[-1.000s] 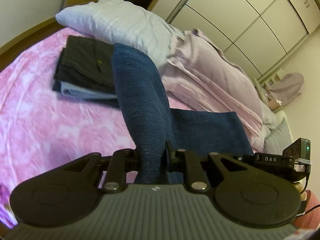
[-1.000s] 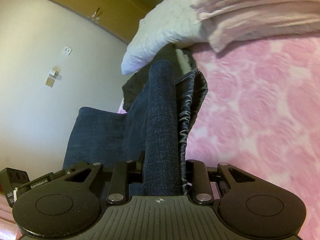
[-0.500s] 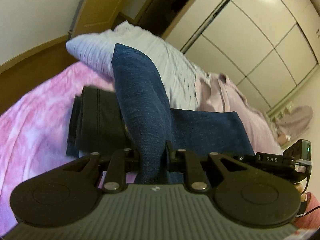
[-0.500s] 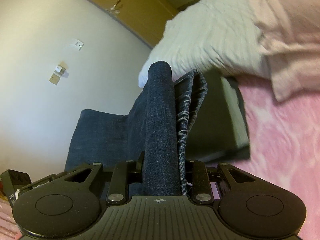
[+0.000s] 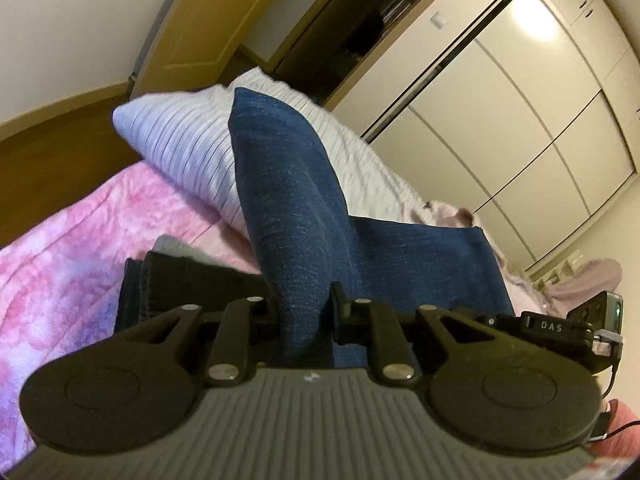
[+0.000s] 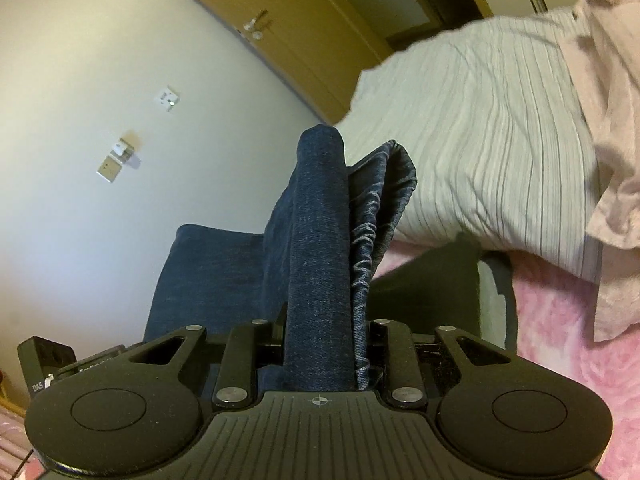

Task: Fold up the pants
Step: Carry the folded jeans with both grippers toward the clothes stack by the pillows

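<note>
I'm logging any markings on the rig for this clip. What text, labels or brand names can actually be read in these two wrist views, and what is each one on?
"DAS": white letters on the black unit at the right edge of the left wrist view.
"DAS": on the black unit at the lower left of the right wrist view.
Small print on the black bar beside it: too blurred to read.
Jeans, pillow: no readable text.

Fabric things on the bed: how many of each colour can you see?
Blue: 1, the jeans held up by both tools
Dark: 1, folded stack
Striped white: 1, pillow
Pale pink: 1, shirt
Pink patterned: 1, blanket
Total: 5
</note>
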`<state>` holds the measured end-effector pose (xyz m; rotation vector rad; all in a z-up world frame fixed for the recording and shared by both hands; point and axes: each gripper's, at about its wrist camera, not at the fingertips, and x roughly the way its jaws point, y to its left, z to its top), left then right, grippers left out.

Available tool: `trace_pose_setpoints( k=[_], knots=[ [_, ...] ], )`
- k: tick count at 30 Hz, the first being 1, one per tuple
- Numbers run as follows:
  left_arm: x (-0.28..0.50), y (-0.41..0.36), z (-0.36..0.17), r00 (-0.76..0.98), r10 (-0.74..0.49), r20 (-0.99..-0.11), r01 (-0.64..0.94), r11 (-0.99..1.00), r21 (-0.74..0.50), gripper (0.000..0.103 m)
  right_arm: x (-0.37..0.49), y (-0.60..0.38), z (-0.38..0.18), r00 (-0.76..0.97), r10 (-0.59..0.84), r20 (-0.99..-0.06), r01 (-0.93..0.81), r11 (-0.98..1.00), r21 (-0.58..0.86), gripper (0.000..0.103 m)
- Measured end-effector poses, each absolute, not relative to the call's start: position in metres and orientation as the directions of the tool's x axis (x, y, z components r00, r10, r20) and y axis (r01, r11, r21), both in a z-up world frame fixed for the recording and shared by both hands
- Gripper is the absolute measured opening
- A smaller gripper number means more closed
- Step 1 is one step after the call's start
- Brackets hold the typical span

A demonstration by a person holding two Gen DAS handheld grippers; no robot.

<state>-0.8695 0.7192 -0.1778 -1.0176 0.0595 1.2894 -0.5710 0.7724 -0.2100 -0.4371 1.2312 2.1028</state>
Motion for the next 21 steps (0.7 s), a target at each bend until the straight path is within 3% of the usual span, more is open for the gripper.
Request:
trace_pose_setpoints(
  k=[11, 13, 14, 15, 16, 21],
  knots=[
    [-0.877, 0.751, -0.261, 0.328, 0.71, -0.623, -0.828, -0.1, -0.551, 0.018, -0.578, 0.804, -0.3, -0.712, 0.323, -0.623, -0.701, -0.291, 0.651, 0.023],
    [-0.879, 0.753, -0.278, 0.289, 0.697, -0.656, -0.847, -0.134, -0.515, 0.024, -0.58, 0.807, -0.319, -0.677, 0.324, -0.661, -0.735, -0.254, 0.629, 0.034],
    [-0.882, 0.753, -0.284, 0.272, 0.69, -0.671, -0.852, -0.152, -0.501, 0.033, -0.58, 0.808, -0.328, -0.639, 0.324, -0.697, -0.768, -0.226, 0.599, 0.04],
    [-0.885, 0.751, -0.289, 0.266, 0.689, -0.674, -0.847, -0.166, -0.504, 0.035, -0.58, 0.808, -0.335, -0.594, 0.324, -0.737, -0.804, -0.205, 0.558, 0.055],
    [-0.888, 0.748, -0.29, 0.265, 0.695, -0.669, -0.84, -0.174, -0.514, 0.035, -0.577, 0.806, -0.338, -0.576, 0.334, -0.746, -0.817, -0.211, 0.536, 0.059],
    [-0.898, 0.724, -0.268, 0.169, 0.727, -0.666, -0.88, -0.193, -0.434, 0.032, -0.553, 0.793, -0.309, -0.501, 0.502, -0.705, -0.865, -0.255, 0.433, 0.059]
  ],
)
